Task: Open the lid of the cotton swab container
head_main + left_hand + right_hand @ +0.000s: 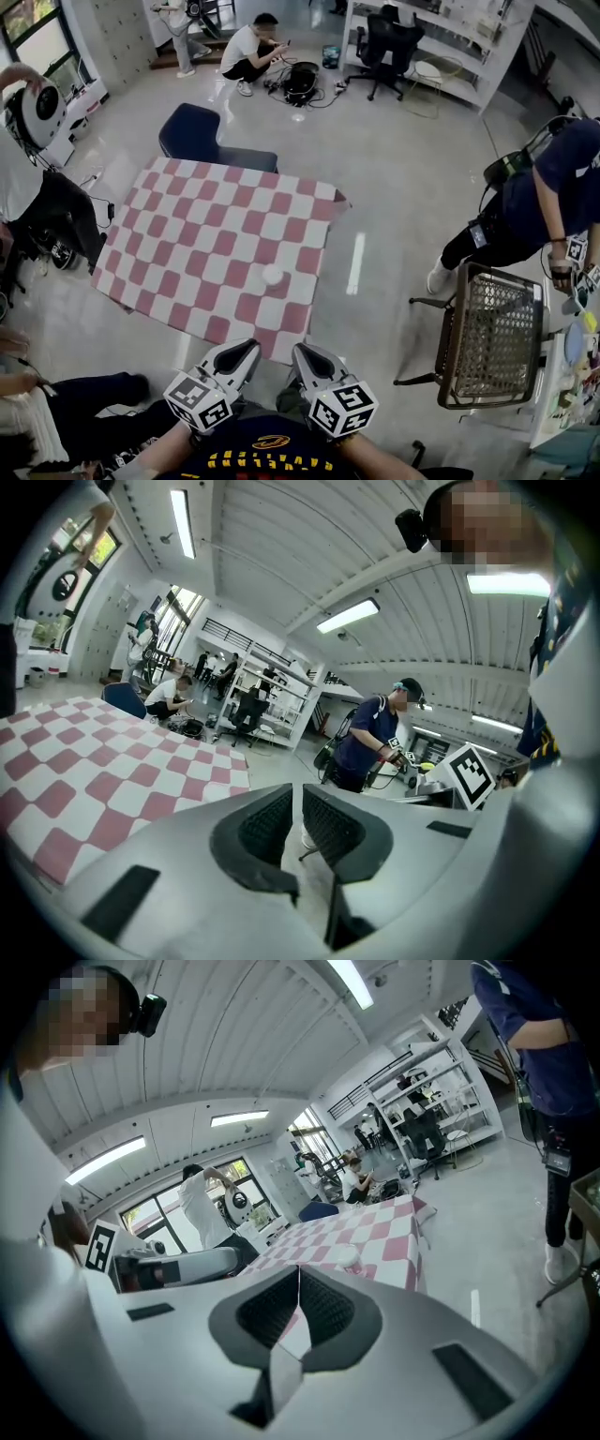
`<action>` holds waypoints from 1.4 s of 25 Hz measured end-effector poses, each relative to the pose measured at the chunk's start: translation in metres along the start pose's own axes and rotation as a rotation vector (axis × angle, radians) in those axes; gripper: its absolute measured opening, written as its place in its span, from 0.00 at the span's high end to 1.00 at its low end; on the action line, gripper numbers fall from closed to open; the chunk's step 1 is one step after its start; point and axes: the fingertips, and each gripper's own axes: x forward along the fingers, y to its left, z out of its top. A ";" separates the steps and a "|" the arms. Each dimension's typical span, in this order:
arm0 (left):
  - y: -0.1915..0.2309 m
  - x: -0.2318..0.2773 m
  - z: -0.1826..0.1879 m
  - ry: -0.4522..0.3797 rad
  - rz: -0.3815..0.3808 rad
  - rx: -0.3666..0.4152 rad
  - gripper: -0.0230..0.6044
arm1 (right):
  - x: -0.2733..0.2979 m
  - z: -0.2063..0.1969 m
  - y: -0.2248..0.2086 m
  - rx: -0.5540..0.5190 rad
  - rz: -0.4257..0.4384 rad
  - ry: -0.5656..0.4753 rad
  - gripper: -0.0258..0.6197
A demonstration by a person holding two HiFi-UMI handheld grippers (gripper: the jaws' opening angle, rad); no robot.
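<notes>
The cotton swab container (pixel 272 275) is a small round white tub with its lid on. It stands on the red-and-white checked tablecloth (pixel 206 244), near the table's front edge. Both grippers hang side by side below that edge, close to the person's chest and well short of the tub. The left gripper (pixel 247 350) and the right gripper (pixel 302 353) are both shut and hold nothing. In the right gripper view the tub (pixel 349 1258) shows just beyond the shut jaws (pixel 298 1275). The left gripper view shows its shut jaws (pixel 298 797) and the cloth (pixel 94 780), but no tub.
A dark blue chair (pixel 194 133) stands at the table's far side. A wire-mesh chair (pixel 494 333) stands at the right, beside a person in dark blue (pixel 553 187). Another person (pixel 251 47) crouches on the far floor, and others stand at the left edge.
</notes>
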 end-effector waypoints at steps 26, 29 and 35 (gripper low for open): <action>0.156 0.106 -0.045 0.180 0.091 0.198 0.91 | 0.096 0.025 -0.080 -0.051 -0.183 -0.001 0.94; 0.162 0.119 -0.063 0.232 0.079 0.233 0.84 | 0.106 0.020 -0.087 -0.053 -0.192 0.014 0.94; 0.170 0.141 -0.083 0.307 0.067 0.296 0.65 | 0.113 0.016 -0.094 -0.048 -0.204 0.042 0.94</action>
